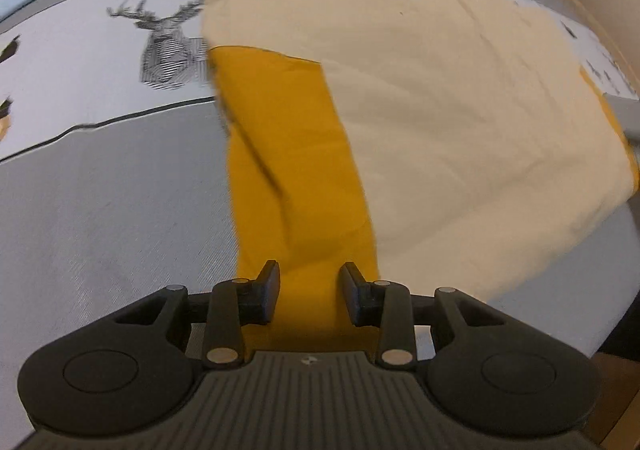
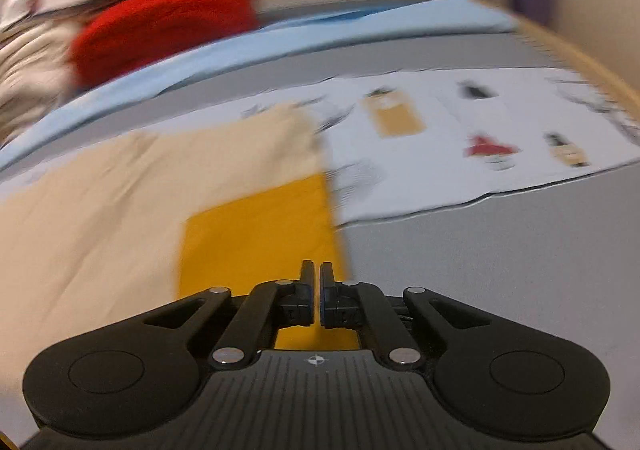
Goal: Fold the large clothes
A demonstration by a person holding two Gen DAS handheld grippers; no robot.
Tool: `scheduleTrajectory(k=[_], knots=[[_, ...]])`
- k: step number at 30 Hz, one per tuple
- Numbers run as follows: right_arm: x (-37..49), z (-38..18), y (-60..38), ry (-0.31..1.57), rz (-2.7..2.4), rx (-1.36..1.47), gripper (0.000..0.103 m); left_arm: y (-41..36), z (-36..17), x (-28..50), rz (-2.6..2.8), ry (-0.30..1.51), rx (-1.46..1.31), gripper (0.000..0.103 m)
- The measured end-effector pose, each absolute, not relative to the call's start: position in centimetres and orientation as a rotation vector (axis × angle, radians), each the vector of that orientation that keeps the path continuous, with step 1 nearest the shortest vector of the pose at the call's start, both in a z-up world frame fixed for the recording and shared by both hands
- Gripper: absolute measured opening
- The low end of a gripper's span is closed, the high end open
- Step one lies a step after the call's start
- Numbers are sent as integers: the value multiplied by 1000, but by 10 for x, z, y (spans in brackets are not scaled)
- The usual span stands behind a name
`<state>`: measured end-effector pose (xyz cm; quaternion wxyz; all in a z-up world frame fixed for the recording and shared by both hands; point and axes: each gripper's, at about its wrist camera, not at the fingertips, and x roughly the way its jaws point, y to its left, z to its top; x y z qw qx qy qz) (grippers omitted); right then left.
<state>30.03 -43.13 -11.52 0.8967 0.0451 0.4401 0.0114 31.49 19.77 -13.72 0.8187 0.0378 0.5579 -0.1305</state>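
My left hand-held gripper (image 1: 308,292) sits with its 2 fingers (image 1: 269,290) spread apart, gripping nothing, above the mustard-yellow strip of the garment (image 1: 296,186). That strip runs toward 12 o'clock and meets the garment's cream panel (image 1: 440,98), which spreads toward 2 o'clock across the grey tabletop (image 1: 112,210). At 10 o'clock lies a printed sheet (image 1: 80,62) with a stag's head (image 1: 168,46); the writing above it is too blurred for me to read. My right hand-held gripper (image 2: 317,292) is clenched with its fingers nearly touching, and I see no cloth between them. Its blurred view shows the yellow strip (image 2: 256,234) directly ahead, a red bundle (image 2: 164,26) at 11 o'clock, and small printed bottle pictures (image 2: 400,118) at 1 o'clock with unreadable labels.
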Motion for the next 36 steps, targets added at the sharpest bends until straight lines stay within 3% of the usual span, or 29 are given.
scheduleTrajectory(k=[2, 6, 11, 15, 18, 19, 20, 22, 25, 29, 33, 36], knots=[[294, -138, -428, 1066, 22, 7, 2, 205, -137, 306, -269, 1191, 70, 38], [275, -144, -433, 1108, 9, -77, 1, 208, -156, 293, -221, 1255, 187, 41], [258, -136, -448, 1146, -151, -173, 2, 210, -106, 276, -127, 1140, 158, 41], [234, -71, -454, 906, -216, -57, 5, 208, -47, 245, -84, 939, 60, 41], [206, -21, -450, 696, -217, 91, 19, 196, -17, 219, -81, 813, -49, 41], [194, -8, -447, 628, -207, 155, 29, 193, -15, 211, -91, 787, -105, 41], [187, -2, -445, 583, -198, 206, 37, 191, -17, 205, -96, 769, -167, 41], [170, -2, -438, 513, -184, 310, 42, 184, -30, 199, -93, 763, -283, 41], [158, -37, -429, 516, -197, 336, 42, 182, -72, 194, -41, 840, -533, 41], [175, -83, -432, 668, -282, 414, 42, 187, -118, 202, 38, 938, -703, 44], [189, -113, -436, 783, -298, 414, 42, 206, -143, 215, 89, 1004, -783, 62], [196, -135, -442, 833, -316, 521, 42, 221, -156, 220, 130, 1024, -828, 68]])
